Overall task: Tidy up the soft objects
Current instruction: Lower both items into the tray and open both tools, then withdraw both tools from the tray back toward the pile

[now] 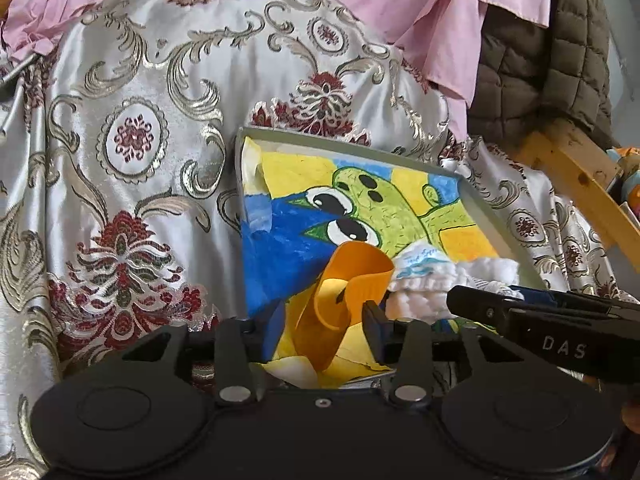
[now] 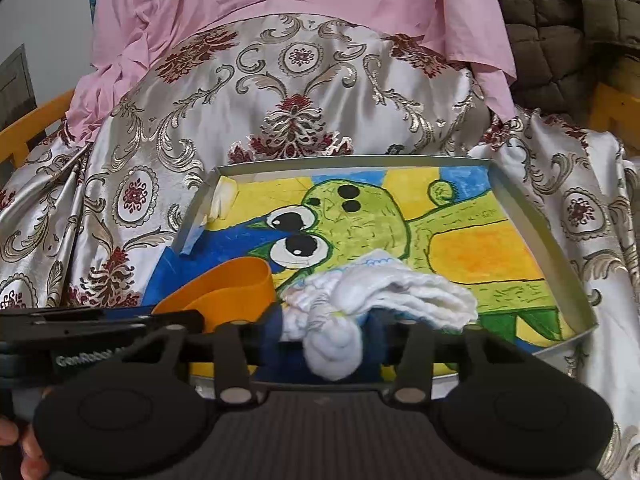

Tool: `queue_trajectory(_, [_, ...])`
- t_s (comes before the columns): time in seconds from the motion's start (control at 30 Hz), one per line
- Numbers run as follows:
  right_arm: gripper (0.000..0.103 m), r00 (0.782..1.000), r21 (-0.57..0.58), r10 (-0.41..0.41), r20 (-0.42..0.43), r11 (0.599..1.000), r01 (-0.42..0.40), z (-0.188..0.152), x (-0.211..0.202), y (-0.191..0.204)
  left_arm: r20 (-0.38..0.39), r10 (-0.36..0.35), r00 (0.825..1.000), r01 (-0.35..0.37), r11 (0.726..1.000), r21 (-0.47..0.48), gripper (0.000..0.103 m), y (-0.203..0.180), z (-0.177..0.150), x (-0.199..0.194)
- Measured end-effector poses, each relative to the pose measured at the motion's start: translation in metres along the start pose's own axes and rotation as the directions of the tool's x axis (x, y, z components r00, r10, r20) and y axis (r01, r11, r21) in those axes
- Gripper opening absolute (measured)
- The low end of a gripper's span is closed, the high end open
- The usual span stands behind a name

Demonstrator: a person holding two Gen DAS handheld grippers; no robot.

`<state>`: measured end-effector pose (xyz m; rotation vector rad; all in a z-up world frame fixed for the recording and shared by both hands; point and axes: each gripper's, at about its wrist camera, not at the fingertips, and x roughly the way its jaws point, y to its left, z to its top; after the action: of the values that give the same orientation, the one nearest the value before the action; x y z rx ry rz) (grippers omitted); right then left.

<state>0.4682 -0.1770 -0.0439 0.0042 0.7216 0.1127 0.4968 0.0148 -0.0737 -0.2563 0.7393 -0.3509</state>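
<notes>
The orange band [image 1: 352,280] and white cloth bundle [image 2: 372,300] lie in the painted tray [image 2: 560,256], at its 6 o'clock edge. Left gripper [image 1: 324,320] fingers stand apart around the band; right gripper [image 2: 324,340] fingers stand apart around the bundle. Only the right view shows the tray's whole rim; the left shows a wooden frame [image 1: 580,176] at 3 o'clock

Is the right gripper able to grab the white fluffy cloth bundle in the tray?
Probably yes. The white fluffy cloth bundle already lies between the right gripper's open fingers, nothing covering it; the orange rubber band sits off to the side.
</notes>
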Motion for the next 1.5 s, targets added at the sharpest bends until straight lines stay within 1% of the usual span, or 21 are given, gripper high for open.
queue_trajectory(0.07, [0.062,1.0,0.01,0.001,0.002,1.0,-0.001,0.001,-0.005,-0.003,0.01,0.006,1.0,-0.006,1.0,0.0,0.054,-0.004,0.0,-0.007])
queue_trajectory(0.1, [0.064,1.0,0.019,0.005,0.004,1.0,-0.005,0.001,-0.009,-0.006,0.018,0.015,1.0,-0.015,1.0,-0.002,0.061,-0.006,0.0,-0.011])
queue_trajectory(0.13, [0.069,1.0,0.028,0.01,0.007,1.0,-0.01,0.002,-0.013,-0.008,0.029,0.022,0.999,-0.022,1.0,-0.003,0.067,-0.008,0.001,-0.015])
queue_trajectory(0.17, [0.072,1.0,0.034,0.012,0.012,0.999,-0.013,0.002,-0.016,-0.011,0.038,0.026,0.999,-0.025,1.0,-0.003,0.068,-0.01,0.001,-0.019])
queue_trajectory(0.27, [0.078,1.0,0.047,0.004,0.031,0.999,-0.005,0.005,-0.031,-0.017,0.051,0.031,0.998,-0.031,0.999,-0.012,0.069,-0.014,0.002,-0.033])
queue_trajectory(0.4, [0.085,0.998,0.068,-0.015,0.068,0.998,0.011,0.007,-0.055,-0.027,0.084,0.051,0.995,-0.048,0.998,-0.038,0.079,-0.018,0.004,-0.056])
queue_trajectory(0.47, [0.09,0.996,0.079,-0.016,0.091,0.997,0.009,0.008,-0.069,-0.031,0.101,0.058,0.993,-0.055,0.998,-0.038,0.081,-0.022,0.005,-0.068])
queue_trajectory(0.57, [0.093,0.992,0.083,-0.016,0.127,0.997,0.006,0.009,-0.093,-0.035,0.133,0.072,0.988,-0.068,0.997,-0.031,0.083,-0.032,0.007,-0.09])
queue_trajectory(0.63, [0.095,0.988,0.08,-0.01,0.151,0.997,-0.002,0.009,-0.109,-0.037,0.163,0.078,0.984,-0.072,0.996,-0.045,0.087,-0.039,0.007,-0.107])
queue_trajectory(0.73, [0.098,0.983,0.072,0.0,0.186,0.997,-0.013,0.006,-0.136,-0.036,0.206,0.076,0.976,-0.06,0.995,-0.083,0.091,-0.049,0.0,-0.137])
queue_trajectory(0.8, [0.101,0.978,0.065,0.005,0.208,0.998,-0.019,0.003,-0.155,-0.034,0.228,0.077,0.971,-0.06,0.995,-0.081,0.091,-0.058,-0.007,-0.158])
queue_trajectory(0.9, [0.103,0.971,0.063,-0.002,0.24,0.998,-0.013,-0.003,-0.185,-0.032,0.27,0.107,0.957,-0.1,0.994,-0.038,0.095,-0.073,-0.019,-0.191])
queue_trajectory(0.93, [0.103,0.968,0.063,-0.006,0.251,0.998,-0.01,-0.006,-0.195,-0.031,0.286,0.119,0.951,-0.115,0.993,-0.03,0.098,-0.077,-0.024,-0.202])
queue_trajectory(1.0, [0.103,0.963,0.065,-0.018,0.269,0.998,0.0,-0.012,-0.214,-0.03,0.312,0.143,0.939,-0.143,0.989,-0.024,0.099,-0.083,-0.033,-0.224])
queue_trajectory(1.1, [0.103,0.953,0.067,-0.038,0.3,0.998,0.019,-0.024,-0.243,-0.027,0.353,0.151,0.923,-0.157,0.988,-0.013,0.1,-0.09,-0.046,-0.255])
queue_trajectory(1.17, [0.103,0.948,0.066,-0.035,0.317,0.998,0.014,-0.033,-0.26,-0.027,0.382,0.157,0.911,-0.167,0.986,-0.007,0.102,-0.095,-0.058,-0.275])
queue_trajectory(1.23, [0.103,0.941,0.065,-0.025,0.337,0.998,0.003,-0.044,-0.275,-0.026,0.398,0.159,0.904,-0.17,0.985,-0.006,0.102,-0.098,-0.07,-0.291])
queue_trajectory(1.3, [0.103,0.935,0.058,-0.008,0.355,0.998,-0.013,-0.057,-0.288,-0.024,0.398,0.156,0.904,-0.168,0.986,-0.006,0.102,-0.1,-0.084,-0.303])
queue_trajectory(1.33, [0.103,0.933,0.059,-0.009,0.36,0.998,-0.013,-0.063,-0.293,-0.024,0.392,0.153,0.907,-0.161,0.987,-0.011,0.102,-0.101,-0.091,-0.308])
queue_trajectory(1.43, [0.103,0.926,0.085,-0.031,0.375,0.996,-0.001,-0.085,-0.309,-0.023,0.351,0.122,0.928,-0.122,0.992,-0.023,0.102,-0.1,-0.107,-0.317])
queue_trajectory(1.5, [0.103,0.916,0.117,-0.066,0.396,0.993,0.021,-0.102,-0.321,-0.023,0.343,0.114,0.932,-0.117,0.993,-0.014,0.102,-0.102,-0.118,-0.322])
